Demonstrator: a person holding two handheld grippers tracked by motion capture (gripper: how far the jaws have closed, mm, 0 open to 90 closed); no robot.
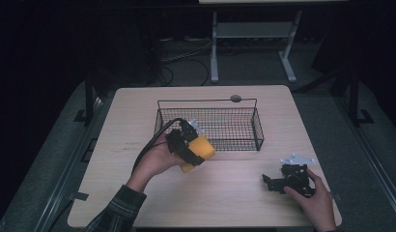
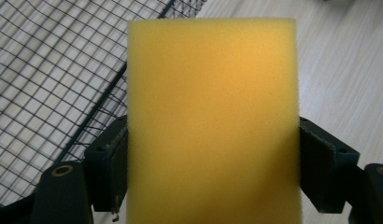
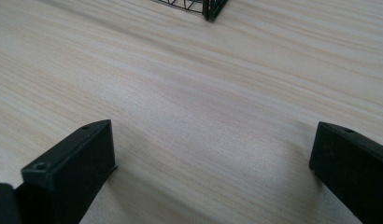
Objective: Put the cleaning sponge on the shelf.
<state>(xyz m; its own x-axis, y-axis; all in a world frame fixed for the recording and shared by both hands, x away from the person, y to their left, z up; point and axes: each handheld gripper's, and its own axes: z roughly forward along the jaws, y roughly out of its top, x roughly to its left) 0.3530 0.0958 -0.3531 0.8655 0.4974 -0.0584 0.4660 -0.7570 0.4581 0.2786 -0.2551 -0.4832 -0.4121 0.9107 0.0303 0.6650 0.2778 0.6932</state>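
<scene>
In the high view, a soft yellow foam sponge block (image 1: 200,152) is held up in the left claw (image 1: 193,145), just at the near left corner of the black wire mesh basket (image 1: 256,126) on the pale wooden bench (image 1: 225,193). The picking up looks done, because the sponge is seen off the bench. It is not in the basket yet, so the drop is judged to be what is left. The basket looks bare inside, though its near left corner is covered by the hand and claw. The right claw (image 1: 288,181) is seen resting low at the near right of the bench, well apart from the basket, with nothing in it. In the left gripper view, the sponge (image 2: 213,121) is seen clamped between the two black jaws, one pad pressed on each side. The basket mesh (image 2: 45,74) lies behind it at the left, and bare bench at the right. Much of what lies ahead is hidden by the sponge, and its bottom end is cut off by the edge. In the right gripper view, the two jaws are seen wide apart over bare bench (image 3: 189,93), with nothing between them. Just one corner of the basket (image 3: 209,8) can be seen at the top, so the rest is cut off.
</scene>
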